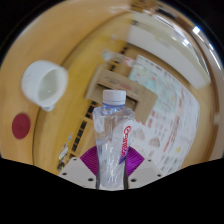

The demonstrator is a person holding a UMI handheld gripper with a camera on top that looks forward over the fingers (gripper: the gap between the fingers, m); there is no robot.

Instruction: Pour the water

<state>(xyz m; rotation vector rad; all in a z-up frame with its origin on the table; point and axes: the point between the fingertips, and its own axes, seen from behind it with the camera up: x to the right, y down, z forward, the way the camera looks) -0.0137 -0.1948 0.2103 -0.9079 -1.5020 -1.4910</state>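
One bottle, one white cup.

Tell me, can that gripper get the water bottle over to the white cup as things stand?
Probably yes. The gripper is shut on the water bottle, whose white cap is on. The white cup stands on the table beyond the fingers, and nothing lies between them. The cap would block pouring.

clear plastic water bottle with white screw cap on, red-lettered label down its side, stands upright between the gripper fingers, purple pads close at both sides of its lower body, contact unclear; white cup sits on the wooden surface well apart from the bottle, beyond the fingers, opening facing the camera, inside not readable
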